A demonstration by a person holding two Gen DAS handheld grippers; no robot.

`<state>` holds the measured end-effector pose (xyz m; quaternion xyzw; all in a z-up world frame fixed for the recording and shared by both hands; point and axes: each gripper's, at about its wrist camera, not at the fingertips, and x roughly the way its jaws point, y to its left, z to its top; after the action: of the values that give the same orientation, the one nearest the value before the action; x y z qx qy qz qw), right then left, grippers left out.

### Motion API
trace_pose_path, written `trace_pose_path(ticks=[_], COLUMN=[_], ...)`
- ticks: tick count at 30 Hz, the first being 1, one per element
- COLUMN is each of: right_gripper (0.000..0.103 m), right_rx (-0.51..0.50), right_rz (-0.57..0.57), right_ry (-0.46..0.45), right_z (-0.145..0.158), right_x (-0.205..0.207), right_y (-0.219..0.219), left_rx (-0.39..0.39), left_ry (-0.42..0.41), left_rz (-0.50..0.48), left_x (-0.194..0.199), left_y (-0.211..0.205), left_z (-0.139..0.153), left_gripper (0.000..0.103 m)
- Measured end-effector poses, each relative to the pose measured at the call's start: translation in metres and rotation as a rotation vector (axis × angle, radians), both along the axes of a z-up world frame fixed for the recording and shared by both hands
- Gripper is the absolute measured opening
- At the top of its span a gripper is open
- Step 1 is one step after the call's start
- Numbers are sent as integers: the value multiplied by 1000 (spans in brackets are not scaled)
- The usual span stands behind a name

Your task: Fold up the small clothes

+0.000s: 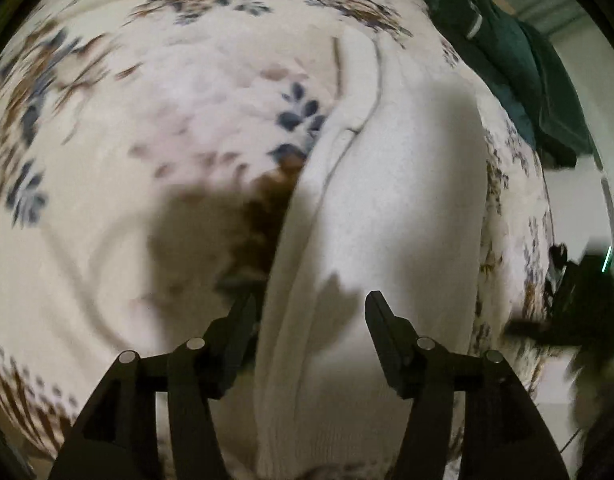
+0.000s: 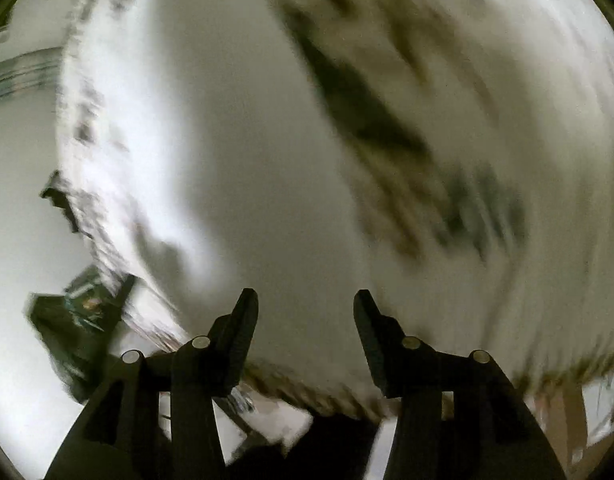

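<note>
Spreading across nearly the whole left wrist view is a floral blanket (image 1: 155,120), cream with blue and brown sprigs, and it is serving as the work surface. Lying on it is the white garment (image 1: 387,200), a soft knit piece running away from the camera as a long narrow band, with a seam or folded edge curving along its left side. A dark green garment (image 1: 507,60) is sitting heaped at the far right edge of the blanket, well apart from the white one. The left gripper (image 1: 311,304) is hovering low over the near end of the white garment with its fingers spread wide and nothing between them, the left finger over the blanket just beside the cloth's edge and the right one over the cloth. The right gripper (image 2: 305,300) is likewise gaping and holding nothing; its view is heavily smeared, so what is lying under it cannot be told beyond pale fabric and a blurred dark pattern. Judging by its narrow shape, the white garment is looking partly folded lengthwise, with the crosswise fold probably remaining, and the green piece is appearing unfolded.
</note>
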<state>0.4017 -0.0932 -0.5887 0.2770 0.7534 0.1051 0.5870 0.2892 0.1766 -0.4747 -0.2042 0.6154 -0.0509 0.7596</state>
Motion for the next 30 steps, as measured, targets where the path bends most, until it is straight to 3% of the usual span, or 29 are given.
trace_pose_path(ticks=[4,7,9,10,11,14,15,16,24,27,30], right_gripper=[52,52,52,52,52,47,19,7,7,7,7], right_rx=[-29,-38,-57,-86,-131,-205,-235,-250,-283,-280,-311], right_rz=[60,88,108,123,155,250,271,282,252,279,357], right_ry=[-155,-212,-220,-228,-235,-242,-257,-267,-421,-413,-388], right_z=[19,18,10,7,1,-18,-22,-23,32,30,7], right_x=[101,169,206,221,239,257,253,253,247,255,258], right_y=[55,102,135,147,163,193,196,197,204,225,255], left_rx=[22,74,89,108,100,74,65,60,-12,-32,-68], left_ry=[29,26,-6,-10,-22,-40,-44,-47,-88,-83,-44], left_rz=[-36,-42,-43,-47,-46,-30,-25,-23,17,43,46], left_x=[-2,-7,-12,-15,-17,-22,-24,-25,-36,-39,-37], left_y=[-15,-20,-19,-18,-16,-12,-10,-7,23,37,41], left_z=[-25,-35,-35,-35,-34,-34,-33,-34,-18,-17,-29], left_gripper=[54,52,19,11,10,10,10,9,8,8,8])
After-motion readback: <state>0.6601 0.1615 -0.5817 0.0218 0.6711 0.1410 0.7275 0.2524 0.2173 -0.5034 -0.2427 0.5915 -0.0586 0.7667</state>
